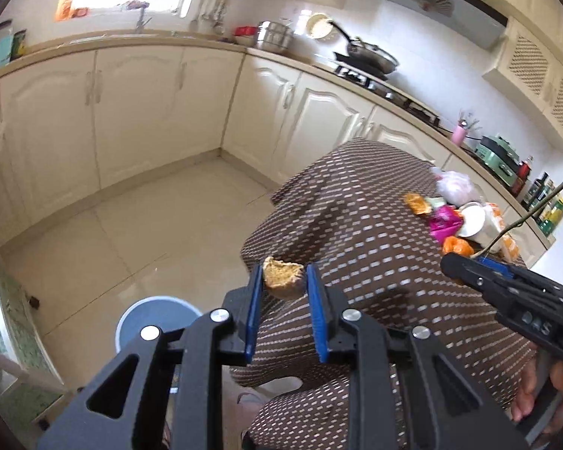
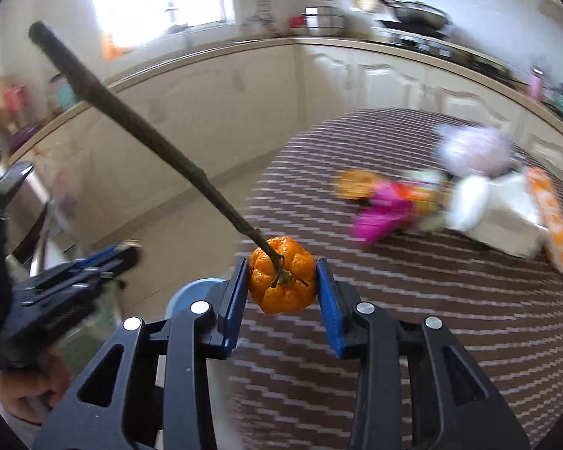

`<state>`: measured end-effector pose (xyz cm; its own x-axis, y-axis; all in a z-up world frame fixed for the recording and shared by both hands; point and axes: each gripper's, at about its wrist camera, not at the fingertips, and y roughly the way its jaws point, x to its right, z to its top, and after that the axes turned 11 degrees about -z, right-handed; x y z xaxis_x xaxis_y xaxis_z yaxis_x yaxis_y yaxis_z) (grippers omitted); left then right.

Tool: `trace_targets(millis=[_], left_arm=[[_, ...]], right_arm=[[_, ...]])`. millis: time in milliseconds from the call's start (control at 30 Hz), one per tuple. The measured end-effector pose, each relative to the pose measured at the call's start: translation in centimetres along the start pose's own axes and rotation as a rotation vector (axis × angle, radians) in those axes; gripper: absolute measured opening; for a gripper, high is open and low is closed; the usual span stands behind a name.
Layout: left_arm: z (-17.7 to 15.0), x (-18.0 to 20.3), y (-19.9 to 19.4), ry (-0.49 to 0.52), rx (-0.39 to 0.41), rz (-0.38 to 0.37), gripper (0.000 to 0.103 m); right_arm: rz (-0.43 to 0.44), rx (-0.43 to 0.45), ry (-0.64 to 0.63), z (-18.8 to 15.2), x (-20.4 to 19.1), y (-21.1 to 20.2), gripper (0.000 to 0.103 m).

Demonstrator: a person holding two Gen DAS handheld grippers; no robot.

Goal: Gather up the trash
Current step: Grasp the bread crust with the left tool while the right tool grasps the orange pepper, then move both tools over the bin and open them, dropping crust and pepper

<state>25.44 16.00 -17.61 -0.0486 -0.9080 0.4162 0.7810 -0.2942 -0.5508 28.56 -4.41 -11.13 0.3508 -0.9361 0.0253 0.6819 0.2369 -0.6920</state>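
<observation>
My left gripper (image 1: 284,275) is shut on a brown chunk of bread (image 1: 282,276), held over the edge of the round table (image 1: 356,225) with its brown dotted cloth. My right gripper (image 2: 282,275) is shut on a small orange pumpkin-like fruit (image 2: 282,275) with a long dark stem (image 2: 131,120) sticking up to the left. In the left wrist view the right gripper (image 1: 455,262) comes in from the right, with the orange fruit (image 1: 457,246) at its tip. A blue-grey bin (image 1: 154,318) stands on the floor below; its rim (image 2: 197,292) shows behind the right fingers.
More trash lies on the table's far side: a magenta wrapper (image 1: 444,221), a white cup (image 1: 473,219), orange packets (image 1: 416,202) and a pale plastic bag (image 1: 456,185). Cream cabinets (image 1: 139,112) and a counter with a stove and pan (image 1: 371,58) ring the tiled floor (image 1: 150,225).
</observation>
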Motion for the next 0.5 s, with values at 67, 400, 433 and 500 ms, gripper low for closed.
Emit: trace_targets(millis=[67, 400, 433, 500], left_arm=[[-0.4, -1.8, -0.4, -0.030, -0.002, 0.023, 0.023], [-2.8, -9.7, -0.2, -0.151, -0.060, 0.119, 0.023], [-3.0, -10.6, 0.2, -0.169, -0.065, 0.127, 0.023], [-3.0, -12.0, 0.8, -0.192, -0.067, 0.131, 0.023]], right_arm=[[0.048, -0.012, -0.038, 0.0, -2.6, 0.8, 0.034], [0.177, -0.177, -0.113, -1.9, -10.9, 10.1, 0.034], [0.176, -0.187, -0.113, -1.9, -11.1, 10.7, 0.034], [0.177, -0.202, -0.117, -2.0, -11.8, 12.1, 0.034]])
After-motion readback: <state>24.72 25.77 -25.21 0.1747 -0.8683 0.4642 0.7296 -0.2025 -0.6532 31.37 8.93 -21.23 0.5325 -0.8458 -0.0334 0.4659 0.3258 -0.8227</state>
